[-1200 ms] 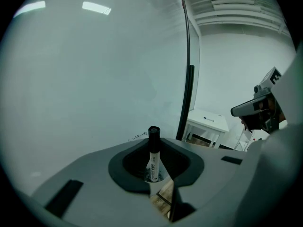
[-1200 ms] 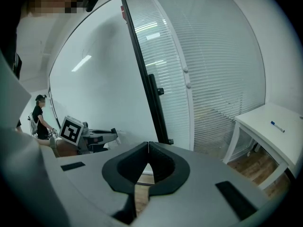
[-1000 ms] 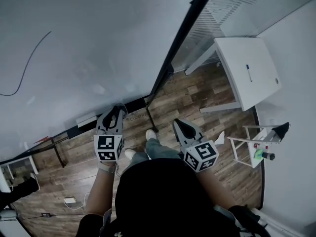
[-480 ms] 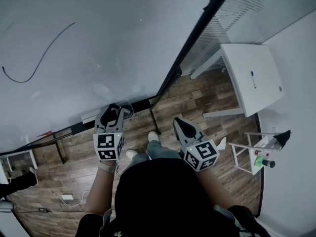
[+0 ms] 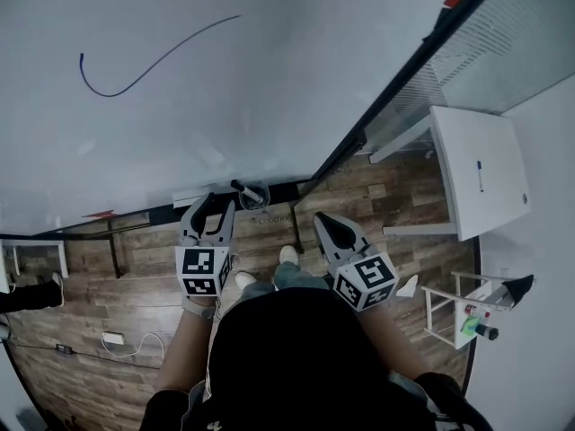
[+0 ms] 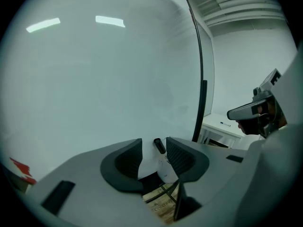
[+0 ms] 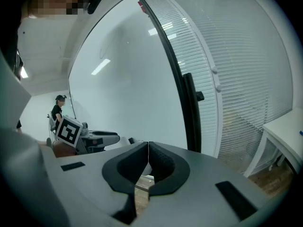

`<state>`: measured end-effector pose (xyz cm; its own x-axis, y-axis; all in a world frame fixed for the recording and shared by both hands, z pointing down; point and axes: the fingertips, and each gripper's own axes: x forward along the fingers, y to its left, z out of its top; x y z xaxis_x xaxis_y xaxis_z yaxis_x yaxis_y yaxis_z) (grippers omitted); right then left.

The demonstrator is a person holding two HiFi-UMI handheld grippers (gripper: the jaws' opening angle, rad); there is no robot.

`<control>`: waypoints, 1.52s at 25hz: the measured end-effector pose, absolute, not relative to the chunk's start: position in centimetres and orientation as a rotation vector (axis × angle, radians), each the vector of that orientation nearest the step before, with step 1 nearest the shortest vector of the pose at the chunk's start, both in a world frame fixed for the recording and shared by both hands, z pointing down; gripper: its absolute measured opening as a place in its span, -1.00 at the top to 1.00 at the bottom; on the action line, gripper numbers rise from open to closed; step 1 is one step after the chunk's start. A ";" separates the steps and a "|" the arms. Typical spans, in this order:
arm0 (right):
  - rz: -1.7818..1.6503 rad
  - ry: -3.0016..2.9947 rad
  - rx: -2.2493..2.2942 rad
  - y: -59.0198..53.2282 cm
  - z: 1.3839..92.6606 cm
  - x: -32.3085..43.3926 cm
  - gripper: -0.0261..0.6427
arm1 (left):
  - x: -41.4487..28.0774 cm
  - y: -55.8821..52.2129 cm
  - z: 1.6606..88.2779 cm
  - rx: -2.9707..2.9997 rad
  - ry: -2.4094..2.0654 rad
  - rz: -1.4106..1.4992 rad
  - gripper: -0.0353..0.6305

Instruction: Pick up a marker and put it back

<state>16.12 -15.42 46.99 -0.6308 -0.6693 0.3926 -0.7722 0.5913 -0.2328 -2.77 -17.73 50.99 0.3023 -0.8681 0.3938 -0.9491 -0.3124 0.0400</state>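
**Whiteboard ahead, marker in its cup off the open left jaws**

Whiteboard [image 5: 269, 106] fills the space in front of both tools, with a curved blue line [image 5: 106, 94] drawn high up and off to the left gripper's outer side. The left gripper [image 5: 212, 206] points at the board's lower edge with its jaws standing apart and nothing pressed between the pads. The marker [image 6: 159, 145] stands tilted in a pale cup [image 6: 166, 170] just beyond the jaw tips; in the left gripper view its dark cap shows in the gap, nearer the right-hand pad, but not clamped. The right gripper [image 5: 325, 225] is level with the left one, on the far side of the cup from it, and its jaws are closed together on nothing. Wood floor [image 5: 359, 196] lies beneath both tools. A white table [image 5: 463, 196] stands well off to the right gripper's outer side.
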 end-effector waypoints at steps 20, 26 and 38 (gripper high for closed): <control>0.450 -2.741 0.681 -13.1 46.0 2.8 0.83 | -11.8 -8.4 48.8 2.093 -1.916 0.342 0.55; 0.426 -2.760 0.581 -12.1 45.8 -0.1 0.84 | -13.8 -6.1 48.8 2.037 -1.964 0.317 0.59; 0.402 -2.761 0.490 -11.0 46.1 -2.9 0.84 | -16.0 -3.9 48.7 1.992 -2.007 0.285 0.65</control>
